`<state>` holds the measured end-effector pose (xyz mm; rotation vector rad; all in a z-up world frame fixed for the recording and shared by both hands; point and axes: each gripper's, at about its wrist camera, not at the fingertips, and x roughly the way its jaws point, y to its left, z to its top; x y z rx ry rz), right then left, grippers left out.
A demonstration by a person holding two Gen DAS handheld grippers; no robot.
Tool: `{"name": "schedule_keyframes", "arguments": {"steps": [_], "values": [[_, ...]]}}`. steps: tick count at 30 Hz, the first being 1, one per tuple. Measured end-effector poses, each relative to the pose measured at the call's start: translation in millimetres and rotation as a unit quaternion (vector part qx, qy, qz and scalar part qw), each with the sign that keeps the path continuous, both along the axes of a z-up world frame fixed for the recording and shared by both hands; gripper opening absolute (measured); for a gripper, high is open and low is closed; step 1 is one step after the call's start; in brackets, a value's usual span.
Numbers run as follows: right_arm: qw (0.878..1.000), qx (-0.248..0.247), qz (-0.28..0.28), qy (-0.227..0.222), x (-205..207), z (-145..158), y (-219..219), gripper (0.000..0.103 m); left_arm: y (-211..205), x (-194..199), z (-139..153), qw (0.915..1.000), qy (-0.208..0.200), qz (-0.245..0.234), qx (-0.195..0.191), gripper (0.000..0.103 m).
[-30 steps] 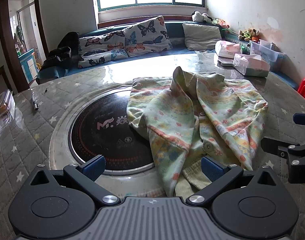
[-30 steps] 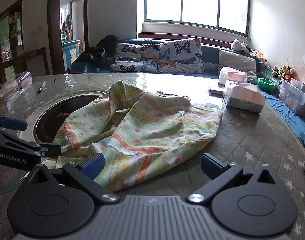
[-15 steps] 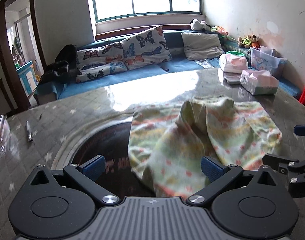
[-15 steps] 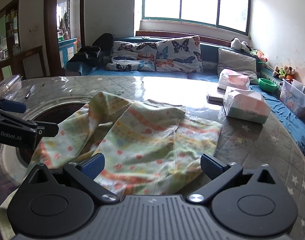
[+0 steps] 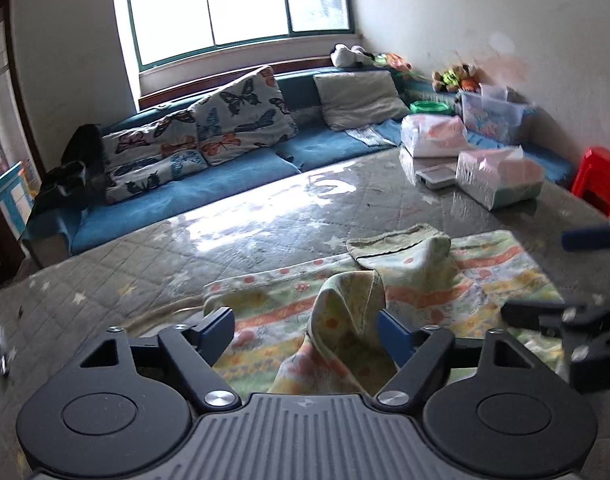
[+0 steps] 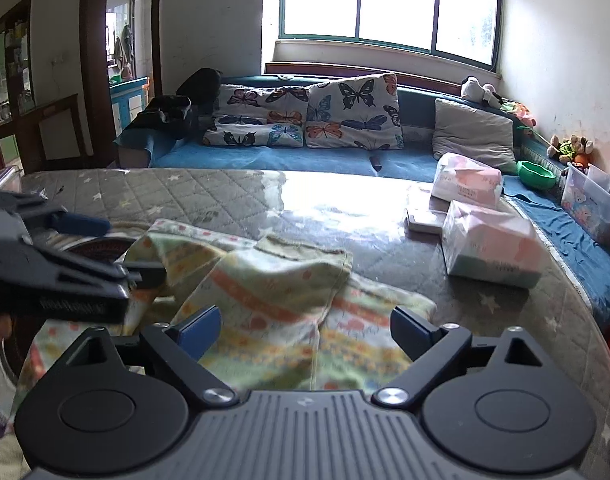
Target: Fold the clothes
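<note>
At nine o'clock in the right wrist view, the left gripper [image 6: 117, 248] comes in from the frame edge, blurred, above a dark round hotplate [image 6: 101, 246] set into the grey star-quilted table [image 6: 185, 192]. In its own view the left gripper [image 5: 307, 330] has its blue-padded fingers [image 5: 217, 330] spread apart, and a raised fold of the pale green patterned fabric garment [image 5: 345, 308] stands between them; whether the pads touch the cloth cannot be told. The garment [image 6: 273, 304] lies rumpled on the table at the centre, towards six o'clock. The right gripper [image 6: 305, 330] hovers over it with fingers [image 6: 409, 330] wide apart, gripping nothing. At three o'clock, a pink and white tissue pack [image 6: 491, 244] sits on the table, well apart from the garment.
</note>
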<state>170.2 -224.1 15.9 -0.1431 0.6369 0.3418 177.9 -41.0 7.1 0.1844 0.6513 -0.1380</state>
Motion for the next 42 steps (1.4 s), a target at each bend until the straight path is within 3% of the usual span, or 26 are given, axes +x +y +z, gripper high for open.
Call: {"name": "schedule_keyframes", "arguments": {"steps": [2, 7, 10, 12, 18, 29, 37, 42], "values": [[1.0, 0.003, 0.005, 0.003, 11, 2, 3, 0.09, -1, 8, -7, 0.9999, 0.009, -0.011, 0.004, 0.071], [1.0, 0.007, 0.022, 0.009, 33, 2, 18, 0.084, 7, 20, -19, 0.9985, 0.044, -0.024, -0.024, 0.031], [0.999, 0.007, 0.032, 0.018, 47, -1, 30, 0.078, 11, 21, -22, 0.9977, 0.05, -0.028, -0.038, 0.016], [0.999, 0.01, 0.039, 0.028, 59, -4, 40, 0.073, 12, 20, -23, 0.9973, 0.051, -0.029, -0.044, 0.012], [0.997, 0.001, 0.039, 0.067, 90, -27, 64, 0.056, 17, 18, -26, 0.997, 0.052, -0.022, -0.053, 0.012], [0.995, 0.024, 0.043, 0.085, 78, -32, 50, 0.026, 17, 26, -33, 0.9965, 0.062, -0.02, -0.052, 0.013], [0.992, 0.068, 0.033, 0.101, 73, -26, 35, 0.022, 29, 16, -21, 0.9977, 0.038, -0.004, -0.056, 0.004], [0.996, 0.028, 0.031, 0.081, 73, -26, 45, 0.023, 45, 8, -9, 0.9978, 0.019, 0.028, -0.057, 0.002]]}}
